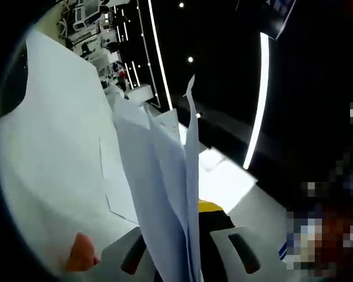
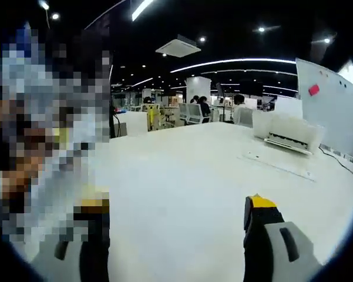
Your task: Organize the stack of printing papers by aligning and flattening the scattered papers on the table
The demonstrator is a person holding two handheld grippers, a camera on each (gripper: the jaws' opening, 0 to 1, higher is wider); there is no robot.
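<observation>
In the left gripper view, several white sheets of printing paper point(image 1: 164, 176) stand on edge, fanned slightly apart at the top. My left gripper point(image 1: 185, 241) is shut on their lower edge, and a yellow fingertip point(image 1: 210, 206) peeks out to the right of them. More white paper point(image 1: 53, 153) spreads to the left, with a sheet's outline visible on it. A person's fingertip point(image 1: 80, 254) shows at the bottom left. In the right gripper view my right gripper point(image 2: 176, 226) is open over the bare white table point(image 2: 182, 176), with nothing between its yellow-tipped fingers point(image 2: 259, 204).
A white printer point(image 2: 291, 138) sits at the table's far right, with a flat white tray or sheet point(image 2: 276, 163) in front of it. A whiteboard point(image 2: 329, 97) stands behind. People sit at desks point(image 2: 199, 108) far back. Ceiling light strips point(image 1: 259, 100) show above.
</observation>
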